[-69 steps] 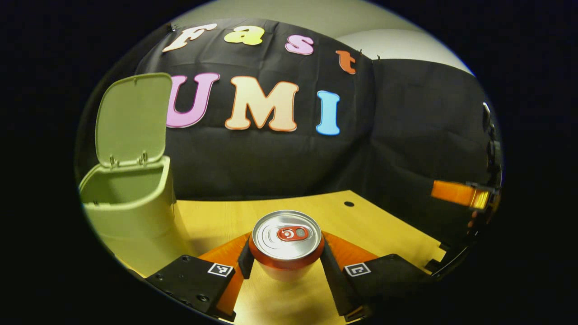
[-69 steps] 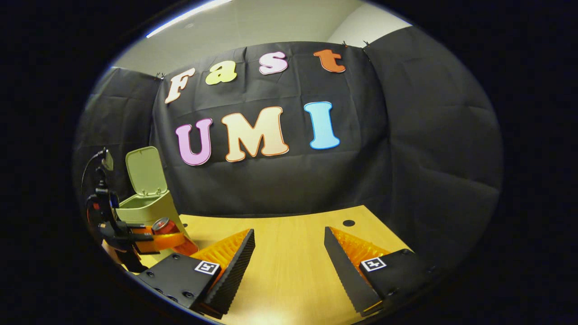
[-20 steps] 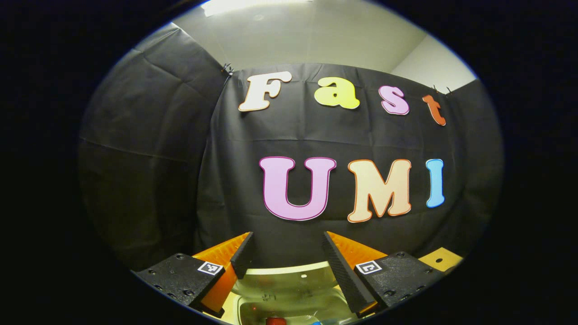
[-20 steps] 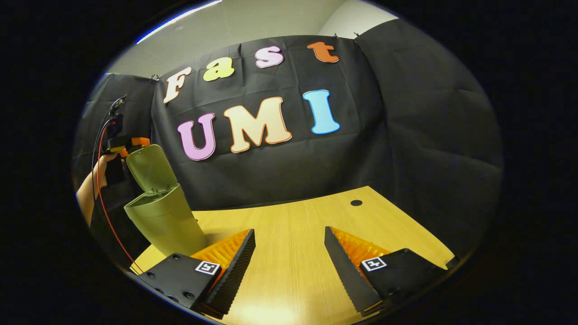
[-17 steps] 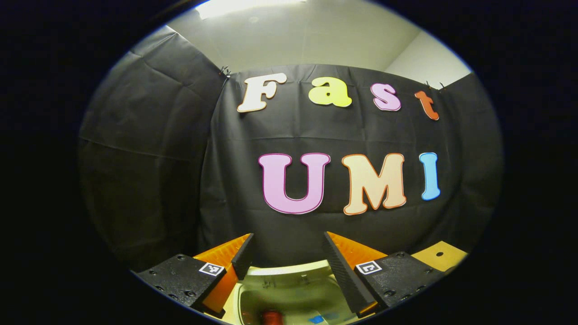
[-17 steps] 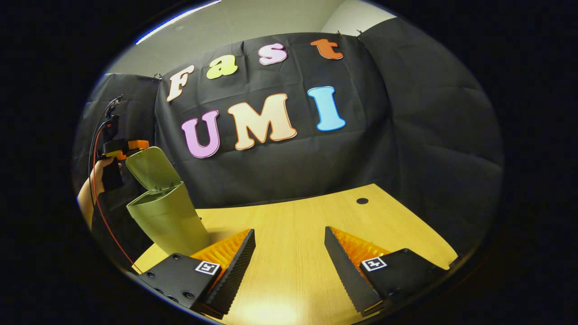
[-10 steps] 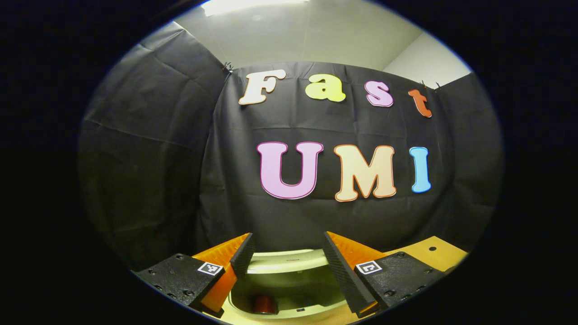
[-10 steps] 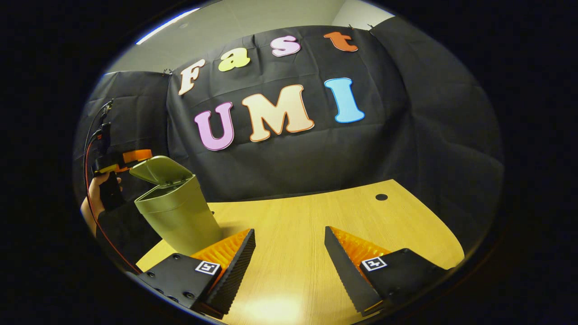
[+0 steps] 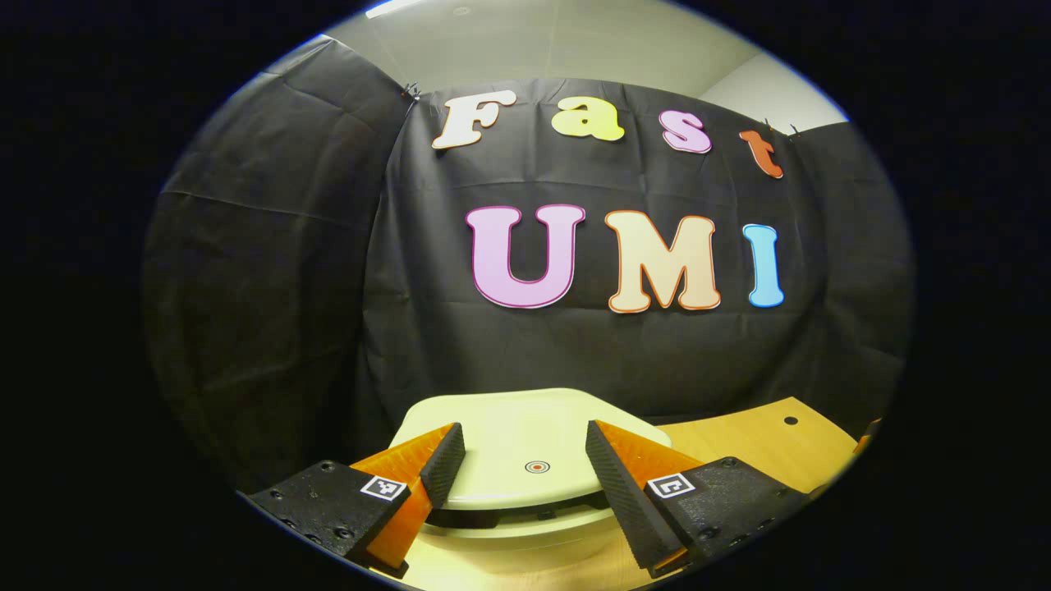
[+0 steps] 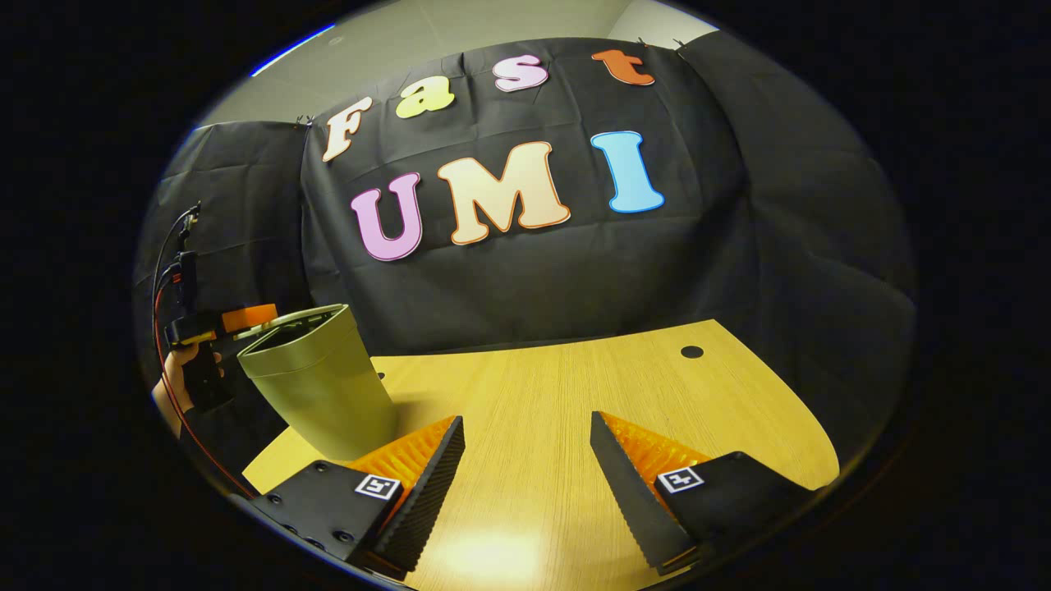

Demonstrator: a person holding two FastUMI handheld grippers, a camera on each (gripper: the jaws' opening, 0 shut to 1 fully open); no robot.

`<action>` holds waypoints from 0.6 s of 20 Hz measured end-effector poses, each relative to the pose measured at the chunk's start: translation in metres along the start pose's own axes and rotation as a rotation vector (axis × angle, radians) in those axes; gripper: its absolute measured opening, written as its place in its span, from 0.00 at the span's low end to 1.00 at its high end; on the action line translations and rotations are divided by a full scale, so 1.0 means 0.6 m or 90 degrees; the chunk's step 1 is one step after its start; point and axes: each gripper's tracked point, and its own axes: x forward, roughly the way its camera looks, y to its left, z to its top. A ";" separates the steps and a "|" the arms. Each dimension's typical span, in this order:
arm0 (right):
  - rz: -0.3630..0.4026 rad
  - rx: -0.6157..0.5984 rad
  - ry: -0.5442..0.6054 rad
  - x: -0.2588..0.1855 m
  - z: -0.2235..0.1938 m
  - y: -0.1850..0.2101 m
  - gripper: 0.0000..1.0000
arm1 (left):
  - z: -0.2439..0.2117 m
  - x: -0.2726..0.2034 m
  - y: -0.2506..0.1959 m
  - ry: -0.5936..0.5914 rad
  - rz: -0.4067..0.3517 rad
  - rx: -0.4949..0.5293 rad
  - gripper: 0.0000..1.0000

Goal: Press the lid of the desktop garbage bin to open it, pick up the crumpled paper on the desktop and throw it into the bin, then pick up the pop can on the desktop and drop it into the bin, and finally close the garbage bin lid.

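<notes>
Farthest to the left of the pale green plastic garbage bin (image 10: 316,382), as seen in the right gripper view: a person's hand (image 10: 176,361) wrapped round the handle of the left gripper (image 10: 246,318), with a red cable (image 10: 176,410) trailing down beside it. Just beside the bin's top on that same side, reaching over the pale green hinged lid (image 10: 287,320), which lies nearly flat with a thin dark gap left under its near edge. Standing upright near the left end of the light wooden table (image 10: 566,394), the bin's tapered body, with the black cloth wall (image 10: 739,246) behind. Right of the bin and nearer the camera, hanging over bare tabletop: the right gripper (image 10: 525,468), fingers spread wide, nothing between them. Farther right of the bin, near the table's back edge, a small round dark hole (image 10: 692,351).

Seen through the left gripper view, close above the bin: the left gripper (image 9: 525,472), fingers parted and clamped on nothing, one to each side of the lid (image 9: 525,435). Between the fingers, on the lid's top, a small red ring mark (image 9: 535,467). Below the lid's front edge, a narrow dark slit above the bin's rim (image 9: 525,533). Right of the bin, a strip of the table (image 9: 764,447) with the hole (image 9: 790,420). Crumpled paper and pop can: whereabouts impossible to tell.
</notes>
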 end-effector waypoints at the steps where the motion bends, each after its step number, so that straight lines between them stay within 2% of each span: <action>1: -0.002 0.000 0.000 0.001 0.001 -0.002 0.98 | -0.007 0.003 0.003 0.003 0.006 -0.008 0.92; 3: -0.005 0.006 0.000 -0.001 0.003 -0.004 0.98 | -0.039 0.002 0.004 0.033 0.018 -0.020 0.92; 4: -0.006 0.010 -0.004 0.000 0.004 -0.005 0.98 | -0.025 0.004 0.002 -0.009 0.015 0.004 0.94; 5: -0.009 0.010 -0.004 0.002 0.004 -0.006 0.98 | -0.040 0.010 -0.002 0.000 0.014 0.026 0.92; 6: -0.012 0.007 -0.001 0.001 -0.001 -0.009 0.98 | -0.035 0.007 0.001 -0.023 0.014 0.035 0.91; 10: -0.025 0.000 0.005 -0.006 -0.011 -0.026 0.98 | -0.054 0.006 0.001 0.030 0.020 0.048 0.92; 11: -0.029 0.002 -0.003 -0.009 -0.005 -0.030 0.98 | -0.049 0.003 0.002 0.024 0.015 0.049 0.96; 12: -0.030 0.004 -0.006 -0.011 -0.001 -0.034 0.98 | -0.046 0.005 0.001 0.027 0.014 0.041 0.93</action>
